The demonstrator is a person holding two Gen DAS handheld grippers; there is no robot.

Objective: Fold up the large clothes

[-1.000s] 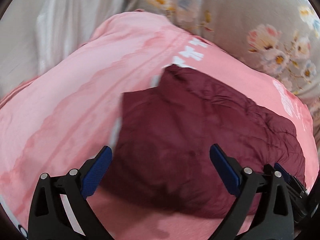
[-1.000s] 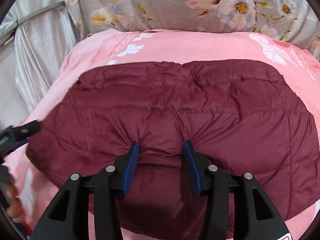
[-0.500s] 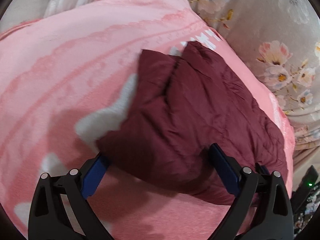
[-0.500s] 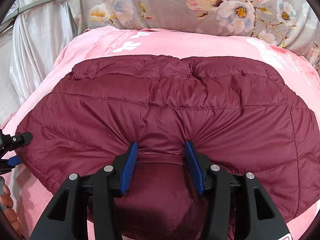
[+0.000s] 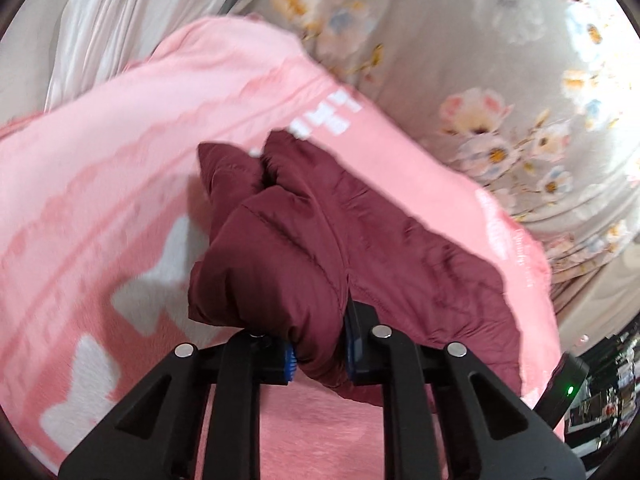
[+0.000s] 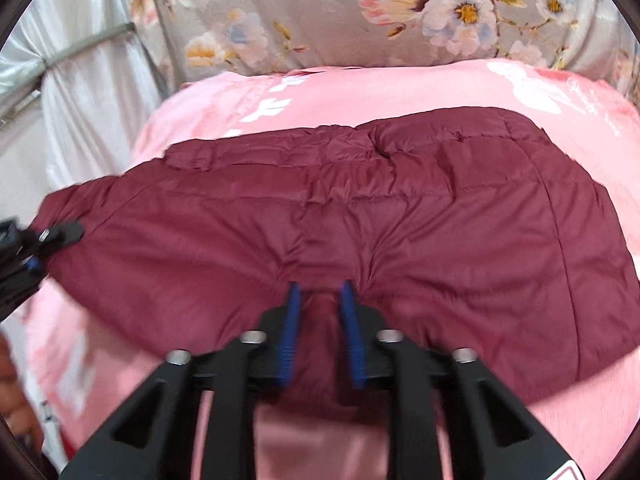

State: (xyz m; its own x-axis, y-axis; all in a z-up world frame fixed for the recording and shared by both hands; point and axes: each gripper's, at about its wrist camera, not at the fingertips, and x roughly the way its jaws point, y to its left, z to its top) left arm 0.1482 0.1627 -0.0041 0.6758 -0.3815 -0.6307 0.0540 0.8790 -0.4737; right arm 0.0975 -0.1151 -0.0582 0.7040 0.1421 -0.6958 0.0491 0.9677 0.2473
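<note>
A dark red quilted puffer jacket (image 6: 400, 208) lies spread on a pink blanket (image 6: 360, 88). My right gripper (image 6: 318, 320) is shut on a pinch of the jacket's near edge. My left gripper (image 5: 318, 354) is shut on a bunched corner of the same jacket (image 5: 280, 256), lifting it off the blanket (image 5: 100, 200). The left gripper also shows at the left edge of the right wrist view (image 6: 44, 240), holding the jacket's left end.
A grey floral cover (image 6: 380, 12) lies behind the pink blanket. Silvery curtain fabric (image 6: 80, 80) hangs at the far left. A dark device with a green light (image 5: 568, 390) is at the right edge of the left wrist view.
My left gripper has closed on the jacket's left corner and raised it. My right gripper has closed tighter on the near edge.
</note>
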